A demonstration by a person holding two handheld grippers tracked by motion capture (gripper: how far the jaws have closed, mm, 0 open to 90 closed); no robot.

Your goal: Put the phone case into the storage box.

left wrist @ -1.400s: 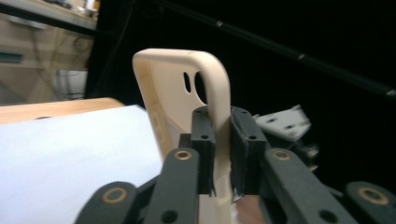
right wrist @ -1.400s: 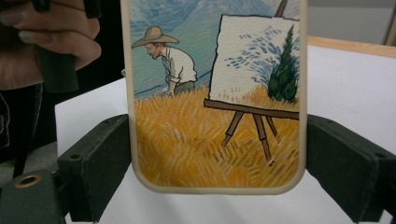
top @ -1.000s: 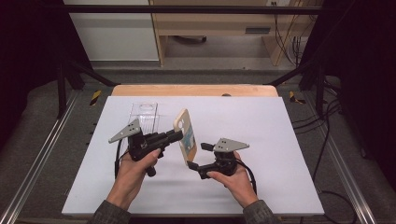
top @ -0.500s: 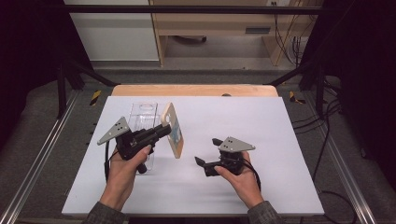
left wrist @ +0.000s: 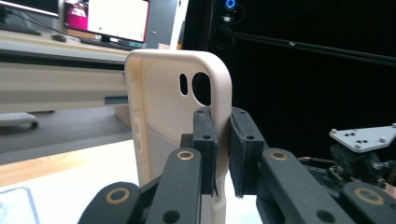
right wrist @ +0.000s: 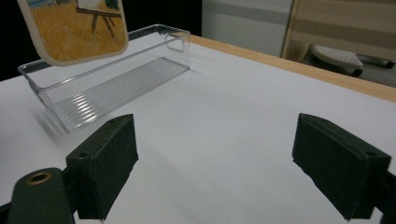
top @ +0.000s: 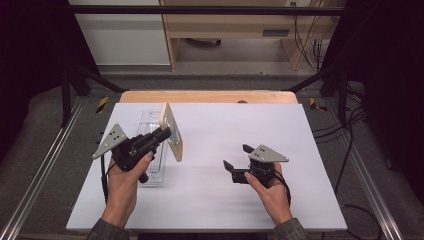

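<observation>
A cream phone case (top: 172, 132) with a painted back stands upright above the table, pinched at its edge by my left gripper (top: 167, 134). In the left gripper view the two pads (left wrist: 205, 144) clamp the case's rim (left wrist: 163, 107) just below the camera hole. The case hangs over the right side of a clear plastic tray (top: 155, 172). My right gripper (top: 236, 156) is off to the right, low over the white table, open and holding nothing; its jaws have just been closing a little. The right gripper view looks between its own jaws (right wrist: 215, 168) at the case (right wrist: 77, 30) and tray (right wrist: 112, 88).
The white tabletop (top: 300, 140) has a wooden strip (top: 210, 96) along its far edge. Metal rails (top: 40, 170) run along both sides, with cables (top: 350, 165) on the floor to the right. My right gripper's grey plate (left wrist: 362, 137) shows in the left gripper view.
My left gripper has carried the case to the left and away, over the clear tray. My right gripper has drawn off to the right, away from the case.
</observation>
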